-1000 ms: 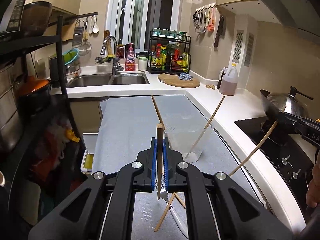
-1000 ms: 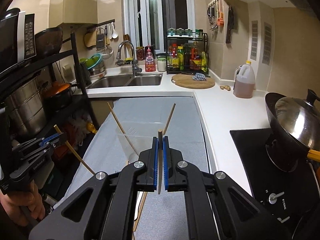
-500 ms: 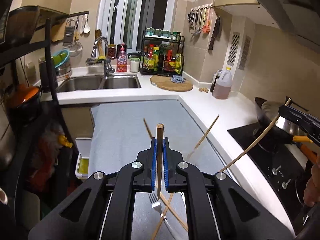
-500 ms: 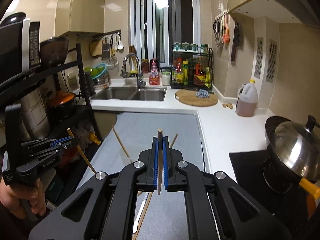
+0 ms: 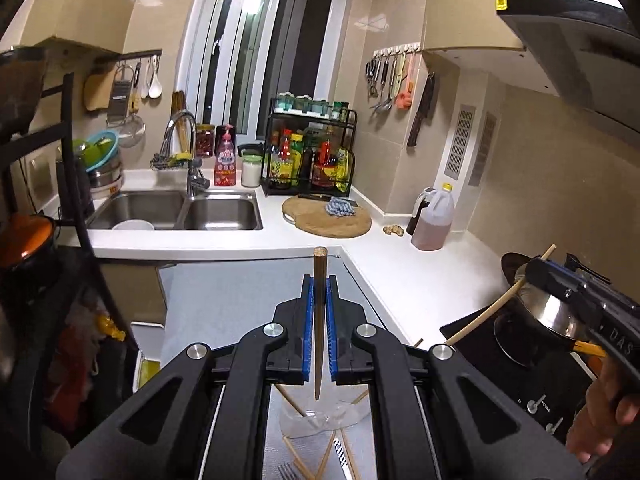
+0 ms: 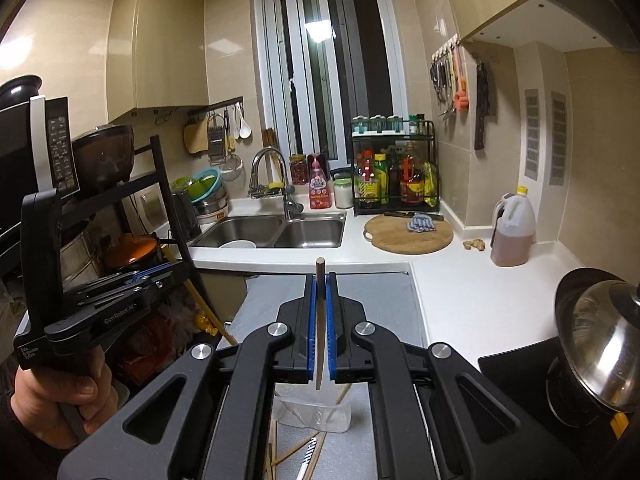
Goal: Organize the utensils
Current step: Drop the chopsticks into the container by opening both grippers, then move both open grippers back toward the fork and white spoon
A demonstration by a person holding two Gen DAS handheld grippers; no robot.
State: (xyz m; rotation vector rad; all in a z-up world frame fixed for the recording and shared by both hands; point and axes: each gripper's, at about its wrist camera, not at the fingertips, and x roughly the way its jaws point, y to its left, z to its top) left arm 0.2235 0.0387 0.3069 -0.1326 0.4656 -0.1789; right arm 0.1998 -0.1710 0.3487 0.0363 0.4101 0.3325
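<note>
A chopstick [image 5: 319, 320] is clamped upright in the left tool [image 5: 319, 328] and another [image 6: 320, 324] in the right tool [image 6: 320, 328], both held above the clear cup [image 6: 316, 412] standing near and below on the grey surface [image 6: 360, 292].

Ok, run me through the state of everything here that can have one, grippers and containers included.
Left gripper: shut on a chopstick.
Right gripper: shut on another chopstick.
Clear container: upright, chopsticks leaning inside.
Wok: lid on.
Oil jug: capped, upright.
</note>
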